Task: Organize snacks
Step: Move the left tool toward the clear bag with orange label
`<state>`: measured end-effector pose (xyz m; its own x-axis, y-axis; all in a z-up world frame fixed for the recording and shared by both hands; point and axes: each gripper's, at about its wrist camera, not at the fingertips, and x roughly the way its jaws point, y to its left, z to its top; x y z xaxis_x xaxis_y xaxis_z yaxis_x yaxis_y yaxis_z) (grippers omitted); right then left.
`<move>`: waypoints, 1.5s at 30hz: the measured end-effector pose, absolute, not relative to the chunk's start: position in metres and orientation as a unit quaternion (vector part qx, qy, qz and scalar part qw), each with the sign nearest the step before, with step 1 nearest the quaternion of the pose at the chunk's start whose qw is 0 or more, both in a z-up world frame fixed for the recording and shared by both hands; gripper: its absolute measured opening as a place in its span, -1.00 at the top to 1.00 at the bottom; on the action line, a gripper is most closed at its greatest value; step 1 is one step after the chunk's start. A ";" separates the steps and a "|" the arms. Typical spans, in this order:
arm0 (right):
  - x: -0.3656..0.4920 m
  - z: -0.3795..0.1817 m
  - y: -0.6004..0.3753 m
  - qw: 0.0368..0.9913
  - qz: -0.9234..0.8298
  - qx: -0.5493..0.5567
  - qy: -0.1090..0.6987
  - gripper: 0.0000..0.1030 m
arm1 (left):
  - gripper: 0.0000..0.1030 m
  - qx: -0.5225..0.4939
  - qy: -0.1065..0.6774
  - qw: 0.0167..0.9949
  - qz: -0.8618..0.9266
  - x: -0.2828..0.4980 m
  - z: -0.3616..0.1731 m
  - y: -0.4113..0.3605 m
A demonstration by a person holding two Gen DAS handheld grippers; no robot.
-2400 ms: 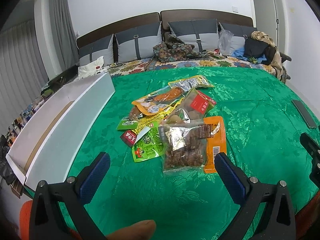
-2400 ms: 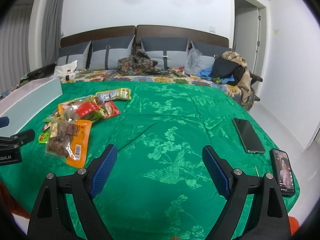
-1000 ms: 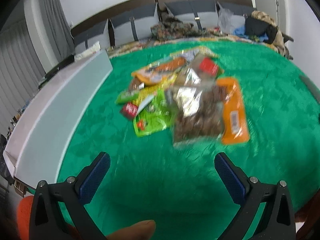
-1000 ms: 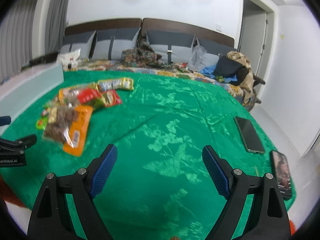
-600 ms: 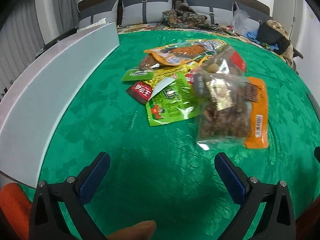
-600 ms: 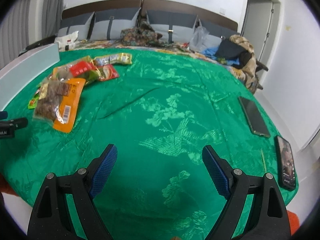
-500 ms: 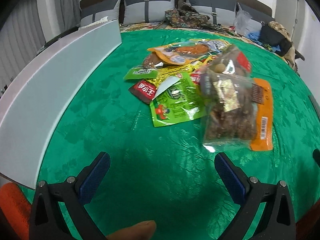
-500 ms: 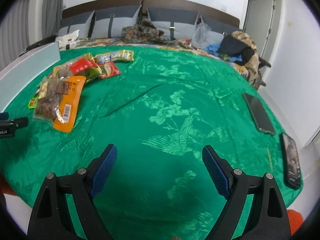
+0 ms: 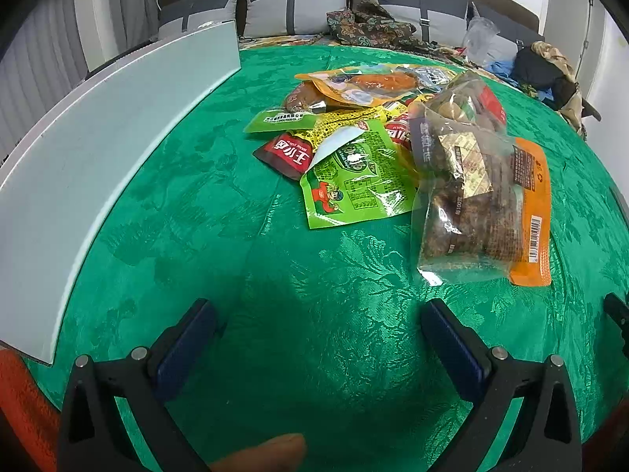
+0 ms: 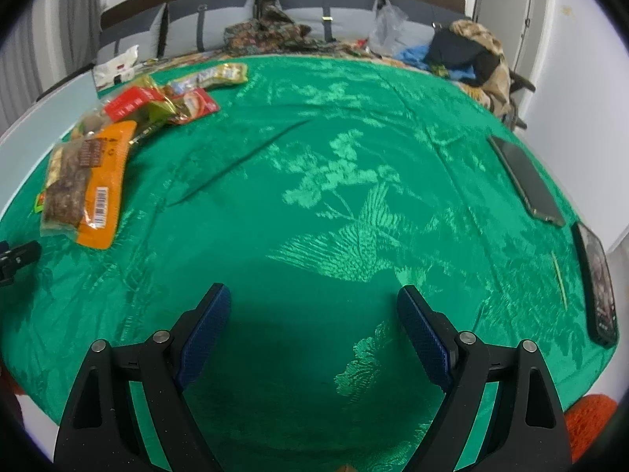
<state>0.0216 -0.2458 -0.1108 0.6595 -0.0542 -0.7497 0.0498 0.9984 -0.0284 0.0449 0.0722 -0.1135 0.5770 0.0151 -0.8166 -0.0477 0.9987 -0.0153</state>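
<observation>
At the bottom of my left wrist view the left claw [image 9: 318, 326] is spread wide with nothing in it, above the green bedspread [image 9: 204, 212]. Just beyond it, right of centre, lies the clear bag of brown snacks [image 9: 468, 204], resting on an orange packet [image 9: 530, 212]. Left of those sits a green packet [image 9: 354, 181], touching a small red packet [image 9: 289, 153]. Further up, an orange pouch [image 9: 365, 82] tops the pile. A white box [image 9: 98, 157] runs along the left edge.

In my right wrist view the right claw [image 10: 312, 310] is likewise wide open and empty over bare bedspread. Two phones [image 10: 528, 181] lie at the right edge; the snack pile is upper left.
</observation>
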 end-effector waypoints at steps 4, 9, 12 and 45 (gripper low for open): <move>0.022 -0.112 -0.249 0.912 -0.027 0.010 0.410 -0.73 | -1.00 -0.016 0.461 0.887 0.016 0.045 -0.114 0.073; 0.023 -0.113 -0.251 0.914 -0.027 0.021 0.404 -0.76 | -1.00 -0.013 0.468 0.883 0.008 0.049 -0.113 0.074; 0.023 -0.114 -0.250 0.916 -0.031 0.023 0.400 -0.76 | -1.00 -0.009 0.468 0.884 -0.001 0.051 -0.113 0.075; 0.026 -0.115 -0.248 0.918 -0.048 0.028 0.394 -0.76 | -1.00 0.005 0.449 0.893 -0.026 0.042 -0.115 0.076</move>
<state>0.0256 -0.2479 -0.1147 0.6855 -0.0656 -0.7251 0.1100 0.9938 0.0141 0.0420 0.0765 -0.1149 0.5956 -0.0423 -0.8022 0.0517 0.9986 -0.0143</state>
